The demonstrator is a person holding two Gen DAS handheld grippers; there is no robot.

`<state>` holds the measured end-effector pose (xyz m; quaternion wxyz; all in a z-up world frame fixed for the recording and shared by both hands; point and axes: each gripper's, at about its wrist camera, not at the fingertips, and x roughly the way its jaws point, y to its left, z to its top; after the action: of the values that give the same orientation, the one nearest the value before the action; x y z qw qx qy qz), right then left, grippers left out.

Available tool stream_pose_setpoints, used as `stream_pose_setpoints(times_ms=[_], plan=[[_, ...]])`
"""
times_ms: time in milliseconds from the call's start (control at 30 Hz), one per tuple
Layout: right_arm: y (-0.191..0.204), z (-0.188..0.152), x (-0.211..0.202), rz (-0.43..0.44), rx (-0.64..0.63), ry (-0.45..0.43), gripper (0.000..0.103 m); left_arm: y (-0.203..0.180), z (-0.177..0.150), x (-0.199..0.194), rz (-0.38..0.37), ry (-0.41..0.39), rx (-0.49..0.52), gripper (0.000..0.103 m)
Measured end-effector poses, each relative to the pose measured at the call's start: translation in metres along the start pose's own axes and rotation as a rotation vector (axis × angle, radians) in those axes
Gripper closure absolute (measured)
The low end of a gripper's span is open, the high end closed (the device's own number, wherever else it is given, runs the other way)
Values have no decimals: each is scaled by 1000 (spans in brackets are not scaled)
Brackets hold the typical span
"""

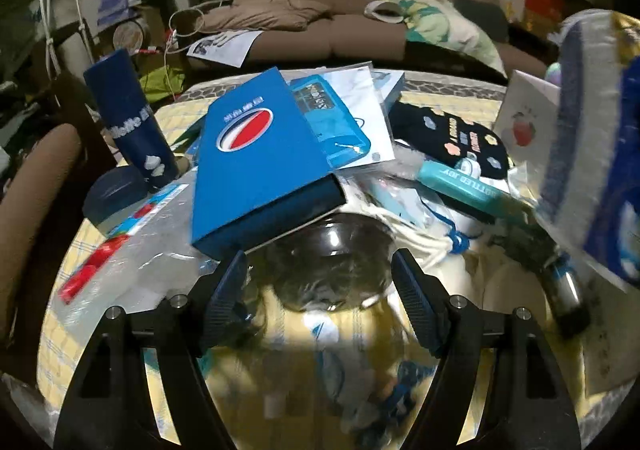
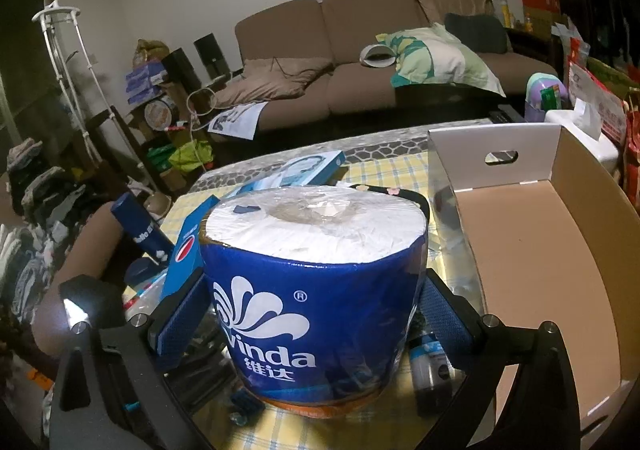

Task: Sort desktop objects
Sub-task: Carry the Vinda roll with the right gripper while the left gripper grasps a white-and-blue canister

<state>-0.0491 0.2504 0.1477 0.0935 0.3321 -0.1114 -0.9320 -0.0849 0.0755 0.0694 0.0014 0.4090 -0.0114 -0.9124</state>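
my right tool [image 2: 316, 310] pinches a wrapped roll [image 2: 316, 274] of blue "vinda" tissue, one pad pressed to each side of it, above a cluttered table [image 2: 384, 165] with a yellow checked cloth. just right of the roll stands an open cardboard box [image 2: 532, 234], its brown floor bare and its white end wall cut with a handle slot. my left tool [image 1: 320, 270] is spread, nothing between its pads, and points down at a shiny dark rounded thing [image 1: 336, 250] in the pile; what that thing is i cannot tell. just beyond it a blue pepsi box [image 1: 256, 165] lies tilted on the heap, its near corner overhanging the dark thing. left of the box a dark blue gillette can [image 1: 132, 117] stands upright beside a low dark lid [image 1: 114, 189], and a clear bag [image 1: 132, 250] with red and blue print lies in front of them. to the right of the pepsi box sit a black cloth [image 1: 448, 137] with small flowers and a teal case [image 1: 468, 185] marked "bottled joy", with a white cord [image 1: 424, 246] near the left tool's right finger. at the right edge of the left view the roll shows again, blurred and above the table. a brown sofa [image 2: 360, 49] with a pillow fills the room behind.
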Motion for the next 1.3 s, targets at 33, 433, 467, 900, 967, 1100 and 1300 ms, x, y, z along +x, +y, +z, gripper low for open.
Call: stream_pose_setpoints(times_ms=[33,433,467,900,967,1100,1300], plan=[[0,0,0,4,2,-1,1,-2,0,3,8,-2,-1,30],[-5,-5,-5,31,2,-4,1,-28,-1,38,114,-7,17,5],[-4,-5,-6,30,-4,-7,1,-27,-2,36,115,-17,1,10],[8,-2,-13,17,-58,-22,1,-18,3,50,73,13,-58,15],[6,-2,-13,12,-56,-19,1,-17,4,50,66,10,-59,21],[2,0,-22,15,-52,-36,1,-6,2,42,-4,12,-84,23],[-1,10,-39,19,-48,-64,1,4,5,8,-73,-16,-89,23]])
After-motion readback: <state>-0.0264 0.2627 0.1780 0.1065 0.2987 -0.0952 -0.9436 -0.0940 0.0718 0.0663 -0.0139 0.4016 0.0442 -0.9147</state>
